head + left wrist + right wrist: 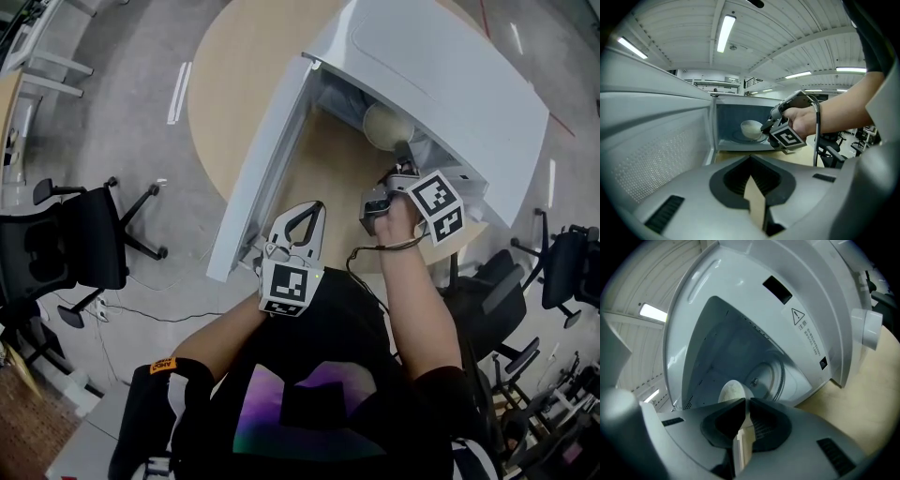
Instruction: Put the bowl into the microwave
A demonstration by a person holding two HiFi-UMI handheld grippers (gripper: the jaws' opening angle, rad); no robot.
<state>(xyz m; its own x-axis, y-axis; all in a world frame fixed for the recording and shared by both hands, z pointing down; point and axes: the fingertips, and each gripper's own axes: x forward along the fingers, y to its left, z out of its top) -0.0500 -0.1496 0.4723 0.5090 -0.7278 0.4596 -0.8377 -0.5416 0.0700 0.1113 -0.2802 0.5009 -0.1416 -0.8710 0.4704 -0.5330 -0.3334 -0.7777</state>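
Note:
A white microwave (pixel 441 75) stands on the round wooden table (pixel 234 84) with its door (pixel 267 159) swung wide open to the left. A pale bowl (pixel 386 125) is inside the cavity, over the glass turntable (pixel 771 376). My right gripper (pixel 401 157) reaches into the opening and is shut on the bowl's (pixel 732 391) near rim. The left gripper view shows this same grip on the bowl (pixel 751 128) from the side. My left gripper (pixel 309 206) hovers shut and empty by the door's lower edge, pointed at the cavity.
The open door (pixel 651 150) fills the space left of the left gripper. Black office chairs stand on the floor at the left (pixel 84 234) and right (pixel 562 262). A cable runs across the grey floor near the left chair.

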